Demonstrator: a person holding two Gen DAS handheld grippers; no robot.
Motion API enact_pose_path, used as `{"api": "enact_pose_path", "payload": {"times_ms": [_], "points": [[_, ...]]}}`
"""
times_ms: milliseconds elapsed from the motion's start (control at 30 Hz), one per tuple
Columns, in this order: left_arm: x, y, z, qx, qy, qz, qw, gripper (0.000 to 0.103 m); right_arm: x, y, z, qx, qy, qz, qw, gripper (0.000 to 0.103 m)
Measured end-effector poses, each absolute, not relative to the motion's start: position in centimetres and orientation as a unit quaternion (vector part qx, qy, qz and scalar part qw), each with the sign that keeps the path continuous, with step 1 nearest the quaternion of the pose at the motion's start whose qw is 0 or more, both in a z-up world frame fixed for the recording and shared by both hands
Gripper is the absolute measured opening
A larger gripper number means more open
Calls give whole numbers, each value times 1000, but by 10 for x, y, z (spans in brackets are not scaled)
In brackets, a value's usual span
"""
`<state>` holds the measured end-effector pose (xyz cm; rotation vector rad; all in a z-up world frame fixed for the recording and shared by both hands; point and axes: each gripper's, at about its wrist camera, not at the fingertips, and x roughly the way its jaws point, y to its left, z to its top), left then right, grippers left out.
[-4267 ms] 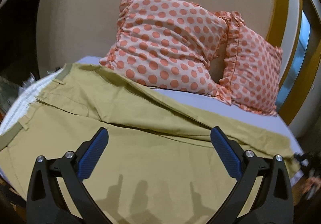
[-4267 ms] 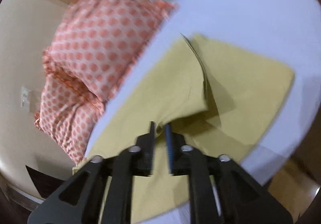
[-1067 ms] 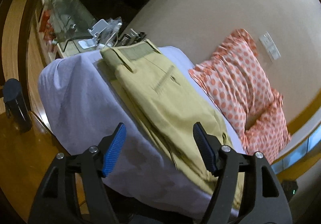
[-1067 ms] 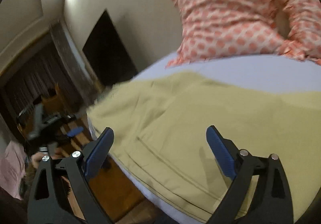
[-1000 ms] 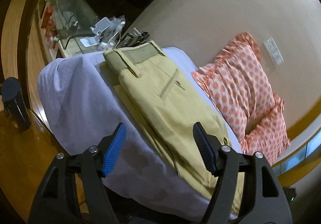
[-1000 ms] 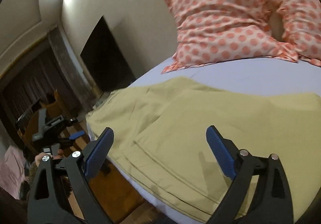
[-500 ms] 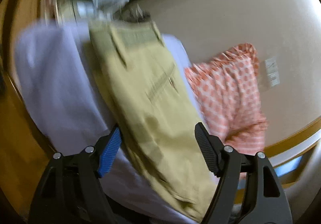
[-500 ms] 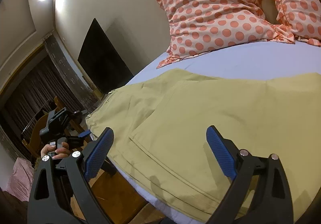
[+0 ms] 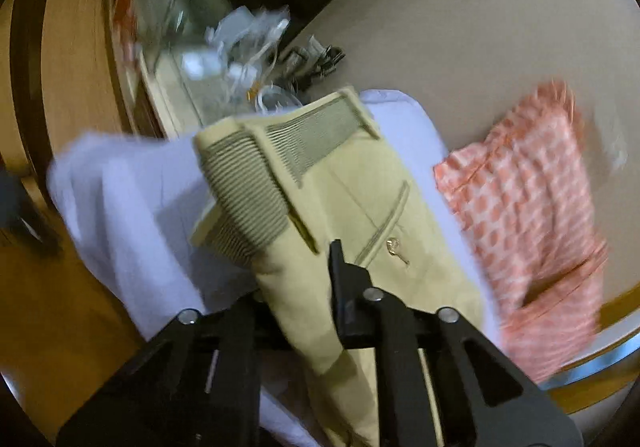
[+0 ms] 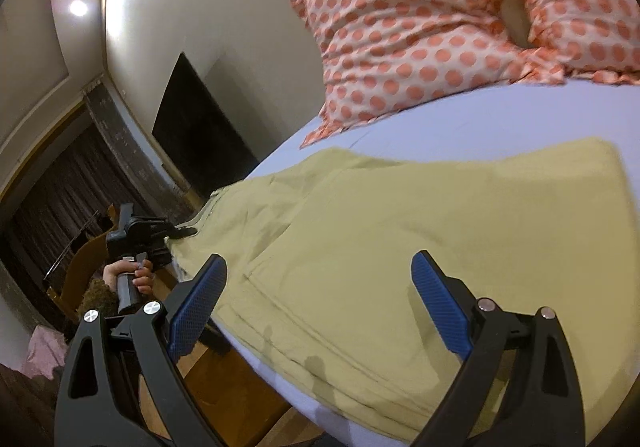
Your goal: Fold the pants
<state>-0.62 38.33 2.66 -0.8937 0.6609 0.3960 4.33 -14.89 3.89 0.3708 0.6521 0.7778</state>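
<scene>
The pants (image 10: 400, 247) are spread along the near edge of the bed (image 10: 480, 119), by the left corner. The left gripper (image 9: 304, 287) is clamped on the waist end, and the right gripper (image 10: 316, 307) is held wide open above them. If the waist is pulled too hard, the neat layers could be dragged off the edge.

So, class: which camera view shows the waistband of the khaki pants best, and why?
The left wrist view: the ribbed waistband with its belt loops faces the camera, though blurred, just beyond the left gripper clamped on the pants. The right wrist view shows it only as a distant edge beside that gripper.
</scene>
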Motion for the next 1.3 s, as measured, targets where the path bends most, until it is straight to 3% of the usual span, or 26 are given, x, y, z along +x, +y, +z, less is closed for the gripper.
{"api": "enact_pose_path", "payload": {"times_ms": [167, 300, 400, 500, 600, 700, 833, 967, 1067, 1133, 1200, 1267, 1300], "points": [[17, 285, 116, -236, 285, 131, 920, 7, 44, -203, 47, 208, 277, 314, 884, 95], [23, 128, 163, -68, 247, -17, 967, 9, 43, -261, 54, 255, 251, 250, 900, 95], [16, 27, 154, 21, 246, -124, 961, 9, 42, -300, 56, 289, 241, 203, 904, 95], [7, -70, 100, 118, 286, -215, 926, 8, 44, -324, 48, 330, 258, 197, 887, 95], [0, -113, 49, 170, 321, -250, 898, 10, 58, -325, 32, 347, 310, 204, 862, 95], [-20, -119, 35, 215, 298, -238, 899, 17, 66, -316, 21, 336, 343, 208, 852, 95], [-36, -82, 62, 151, 310, -285, 894, 31, 81, -294, 10, 295, 384, 203, 851, 85], [-39, -10, 97, 40, 300, -271, 914, 65, 90, -276, 5, 254, 397, 214, 856, 67], [12, 58, 94, -12, 325, -142, 935, 68, 89, -267, 5, 230, 390, 221, 864, 67], [52, 96, 73, -62, 391, -100, 913, 68, 89, -269, 4, 237, 387, 233, 860, 62], [77, 110, 56, -94, 430, -113, 891, 68, 90, -272, 1, 242, 389, 249, 854, 50], [97, 109, 41, -101, 468, -137, 867, 68, 90, -273, 0, 242, 391, 261, 849, 47], [99, 106, 36, -100, 480, -151, 858, 78, 93, -275, 0, 247, 395, 273, 842, 47]]}}
